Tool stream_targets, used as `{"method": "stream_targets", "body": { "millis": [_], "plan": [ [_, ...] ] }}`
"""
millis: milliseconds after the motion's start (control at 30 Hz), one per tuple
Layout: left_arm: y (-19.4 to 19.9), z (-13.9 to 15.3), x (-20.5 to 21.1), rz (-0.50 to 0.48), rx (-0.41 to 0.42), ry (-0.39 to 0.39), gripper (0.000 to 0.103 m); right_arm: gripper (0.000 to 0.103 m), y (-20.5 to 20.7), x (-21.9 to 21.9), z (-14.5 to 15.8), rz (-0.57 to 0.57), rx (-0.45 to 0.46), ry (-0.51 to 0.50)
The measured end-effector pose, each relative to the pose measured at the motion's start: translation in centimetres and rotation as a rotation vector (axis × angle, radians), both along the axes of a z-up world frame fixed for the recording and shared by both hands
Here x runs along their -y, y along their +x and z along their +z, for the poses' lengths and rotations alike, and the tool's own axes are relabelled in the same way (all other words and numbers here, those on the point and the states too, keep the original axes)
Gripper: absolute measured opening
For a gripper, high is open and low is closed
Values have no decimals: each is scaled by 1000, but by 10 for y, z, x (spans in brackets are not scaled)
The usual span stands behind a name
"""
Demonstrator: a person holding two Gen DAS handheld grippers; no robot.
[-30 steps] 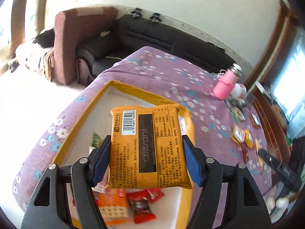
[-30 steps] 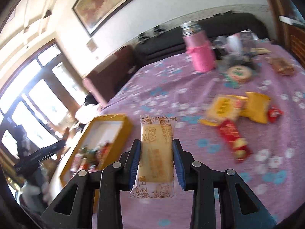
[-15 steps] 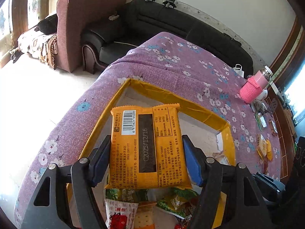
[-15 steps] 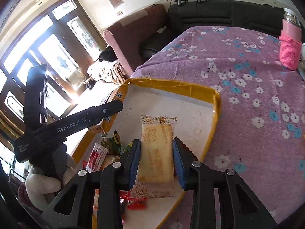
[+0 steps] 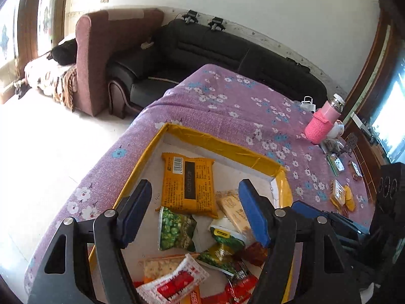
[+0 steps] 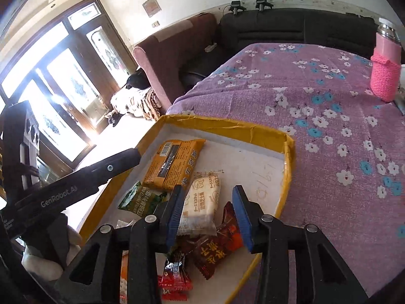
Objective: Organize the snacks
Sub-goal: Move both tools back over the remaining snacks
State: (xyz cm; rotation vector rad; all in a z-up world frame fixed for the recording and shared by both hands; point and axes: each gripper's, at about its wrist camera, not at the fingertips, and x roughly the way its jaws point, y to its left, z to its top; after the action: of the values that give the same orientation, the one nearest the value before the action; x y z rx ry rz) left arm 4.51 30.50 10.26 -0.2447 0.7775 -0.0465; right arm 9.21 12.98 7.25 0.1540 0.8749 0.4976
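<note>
We see bare white floor in the far part of the yellow-rimmed tray [image 5: 222, 145], beyond the orange packet [image 5: 188, 186], and more along its right side beside the cream packet [image 6: 201, 204]. The near half is crowded: green pea packets [image 5: 177, 231], red wrappers [image 5: 174, 282] and a dark brown packet [image 6: 215, 248] overlap there. The tray's raised wall rings every approach. To the right, the purple flowered tabletop [image 6: 329, 136] lies open up to the pink bottle [image 6: 384, 76]. Loose snacks [image 5: 341, 197] lie near its far right edge. The left gripper [image 6: 76, 187] reaches across the tray's left rim.
</note>
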Motion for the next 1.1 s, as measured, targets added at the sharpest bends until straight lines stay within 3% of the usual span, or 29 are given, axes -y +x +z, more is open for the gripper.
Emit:
{"method": "stream_targets", "body": {
  "millis": [133,233,433,733,1100],
  "plan": [
    [-43,31,31,19,85,95,82,48,-24,30,15,-37,44,19],
    [-77,46,56,-10,157,119,82,50,-45,57,19,-66,47,42],
    [-124,57,103,-34,222,178,82,51,-81,115,18,-143,70,27],
    [-144,50,145,-67,191,216,82,53,-106,197,9,-274,52,87],
    [-146,39,174,-132,158,221,82,55,-108,256,-6,-388,32,118]
  ]
}}
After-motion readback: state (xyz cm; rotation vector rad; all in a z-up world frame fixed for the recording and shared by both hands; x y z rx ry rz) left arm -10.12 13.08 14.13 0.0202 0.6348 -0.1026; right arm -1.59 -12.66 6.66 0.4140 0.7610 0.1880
